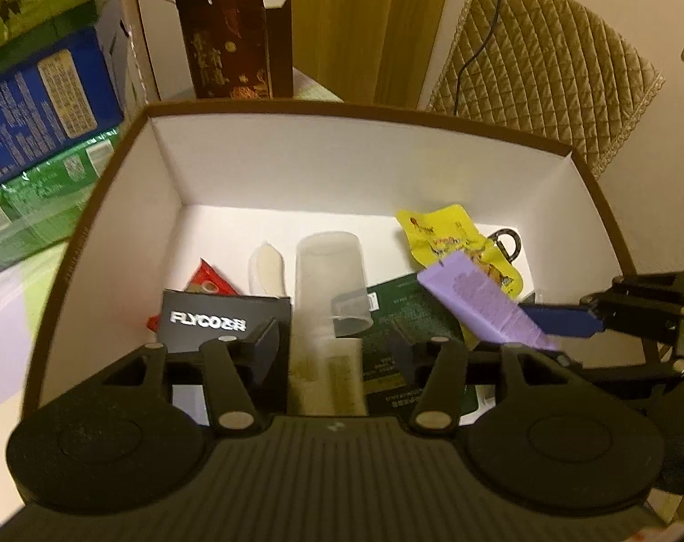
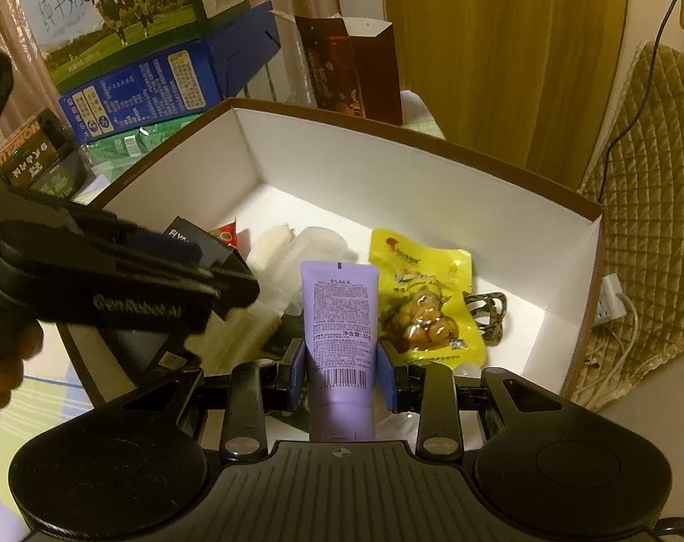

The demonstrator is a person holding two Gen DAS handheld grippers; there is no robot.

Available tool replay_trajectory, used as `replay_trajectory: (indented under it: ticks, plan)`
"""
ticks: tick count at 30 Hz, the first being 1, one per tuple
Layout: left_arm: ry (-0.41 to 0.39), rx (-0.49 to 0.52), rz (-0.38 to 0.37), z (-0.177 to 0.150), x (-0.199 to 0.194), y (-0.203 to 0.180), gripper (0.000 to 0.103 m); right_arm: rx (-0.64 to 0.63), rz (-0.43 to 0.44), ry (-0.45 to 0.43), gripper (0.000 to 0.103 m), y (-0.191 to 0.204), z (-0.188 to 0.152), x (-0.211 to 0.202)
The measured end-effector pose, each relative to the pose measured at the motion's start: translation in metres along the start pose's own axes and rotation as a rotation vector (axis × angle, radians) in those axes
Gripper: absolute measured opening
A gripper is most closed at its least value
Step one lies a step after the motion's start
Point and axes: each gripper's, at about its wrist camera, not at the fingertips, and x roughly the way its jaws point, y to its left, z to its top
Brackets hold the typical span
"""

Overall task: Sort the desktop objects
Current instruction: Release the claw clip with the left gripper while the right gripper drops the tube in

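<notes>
Sitting between right fingers [image 2: 342,368]: purple tube [image 2: 339,316]

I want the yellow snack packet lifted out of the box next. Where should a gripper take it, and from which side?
Grip the yellow snack packet by its flat, empty upper edge, coming from above. It lies flat on the floor of the box, and its lower half bulges with food, so there the pads would probably slip. The right gripper is shut on the purple tube.
</notes>
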Motion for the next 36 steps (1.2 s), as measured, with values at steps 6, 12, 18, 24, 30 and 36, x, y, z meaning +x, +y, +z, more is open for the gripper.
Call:
replay_trajectory:
  ticks: [6, 12, 18, 24, 30, 36]
  plan:
    - [-0.019, -0.011, 0.035, -0.001, -0.012, 0.01, 0.061, -0.009, 0.01, 0.019, 0.031, 0.012, -0.001, 0.008]
    - [-0.023, -0.028, 0.078, -0.004, -0.019, 0.022, 0.072, -0.017, 0.011, 0.026, 0.031, 0.023, 0.0, 0.016]
    - [-0.031, -0.037, 0.125, -0.006, -0.025, 0.032, 0.079, -0.005, 0.024, 0.004, 0.063, 0.026, 0.004, 0.019]
    - [-0.054, -0.022, 0.166, -0.013, -0.037, 0.033, 0.091, -0.011, 0.042, -0.029, 0.079, 0.029, -0.003, 0.0]
    - [-0.086, -0.004, 0.19, -0.022, -0.053, 0.028, 0.096, -0.008, 0.02, -0.032, 0.096, 0.033, -0.013, -0.02]
    - [-0.106, -0.002, 0.196, -0.03, -0.07, 0.023, 0.098, 0.006, -0.011, -0.039, 0.101, 0.036, -0.021, -0.038]
